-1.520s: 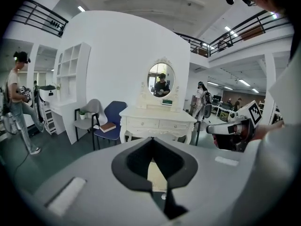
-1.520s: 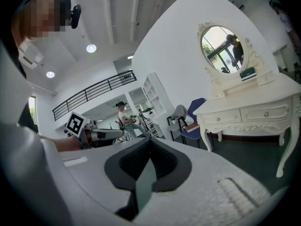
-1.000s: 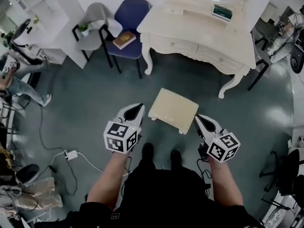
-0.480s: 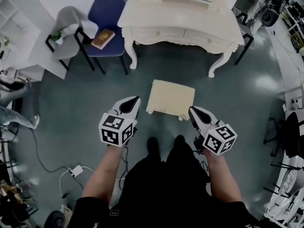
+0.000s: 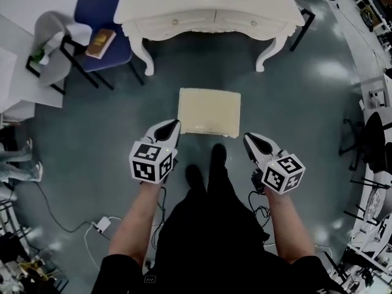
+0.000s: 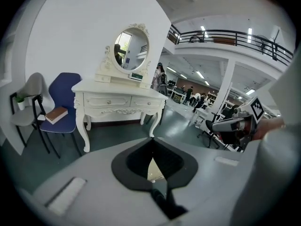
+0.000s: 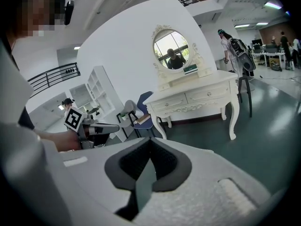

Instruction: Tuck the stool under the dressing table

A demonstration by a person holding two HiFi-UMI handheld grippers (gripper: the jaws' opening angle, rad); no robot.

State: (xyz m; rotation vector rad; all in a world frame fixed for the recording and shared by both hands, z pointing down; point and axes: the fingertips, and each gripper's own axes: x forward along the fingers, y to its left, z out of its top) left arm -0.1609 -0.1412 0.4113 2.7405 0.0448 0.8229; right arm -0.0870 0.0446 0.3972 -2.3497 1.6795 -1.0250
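grey floor (image 5: 92,121): the stool (image 5: 209,111) stands centre-frame, outside the dressing table (image 5: 208,8). left gripper (image 5: 174,125) and right gripper (image 5: 248,138), jaws together, empty, flank its near edge, likely to push.

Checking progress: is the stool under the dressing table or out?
Out. The stool stands on open floor in front of the dressing table, a gap between them.
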